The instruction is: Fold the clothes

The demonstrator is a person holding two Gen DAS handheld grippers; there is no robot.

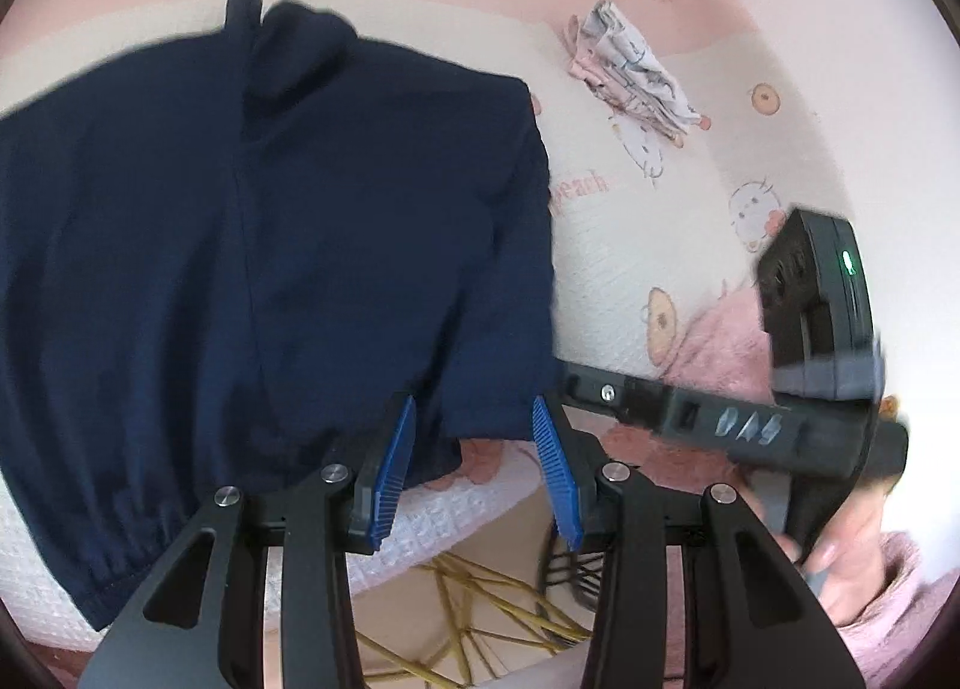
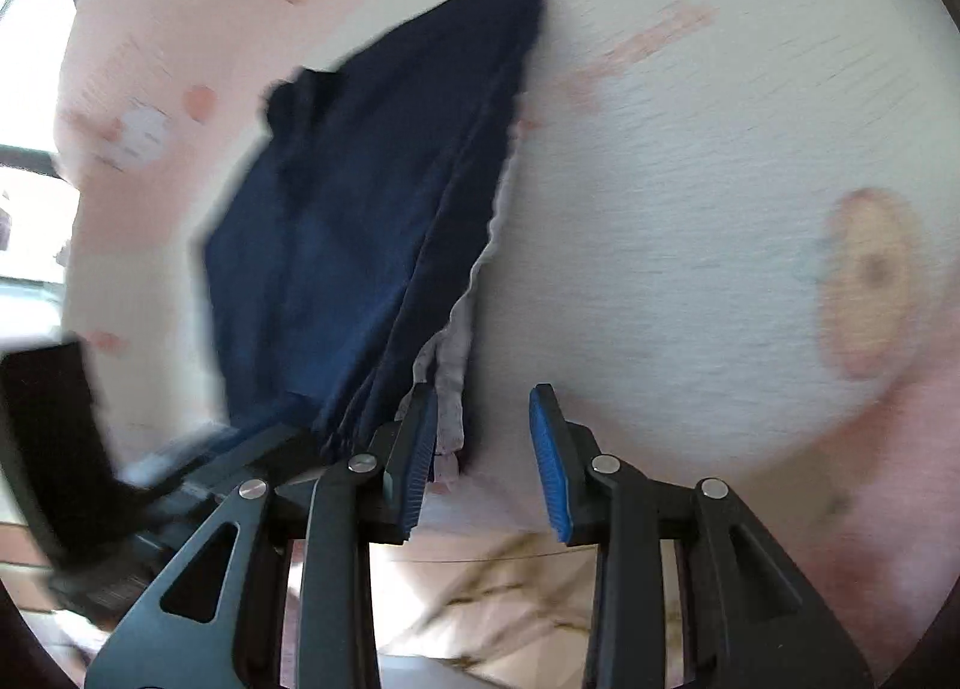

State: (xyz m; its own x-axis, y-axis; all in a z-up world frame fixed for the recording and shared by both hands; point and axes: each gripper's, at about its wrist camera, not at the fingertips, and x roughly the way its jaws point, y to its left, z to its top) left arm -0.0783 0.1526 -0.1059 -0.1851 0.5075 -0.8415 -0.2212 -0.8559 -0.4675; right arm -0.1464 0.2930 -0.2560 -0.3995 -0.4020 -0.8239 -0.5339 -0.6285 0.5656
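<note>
A dark navy garment [image 1: 270,245] lies spread on a pink and white cartoon-print bed cover [image 1: 630,245], its elastic hem toward me. My left gripper [image 1: 474,425] is open, its blue pads either side of the garment's near right corner. The right gripper body [image 1: 750,419] shows at the right in the left wrist view, held by a hand in a pink sleeve. In the right wrist view the navy garment [image 2: 360,221] lies to the left, blurred by motion. My right gripper [image 2: 483,419] is open and empty just right of the garment's edge, over bare cover [image 2: 660,209].
A small folded pile of pale printed cloth [image 1: 636,65] lies on the cover at the back right. The bed's front edge [image 1: 480,515] runs under my left gripper, with a patterned floor [image 1: 492,629] below. A window shows at the far left of the right wrist view [image 2: 30,89].
</note>
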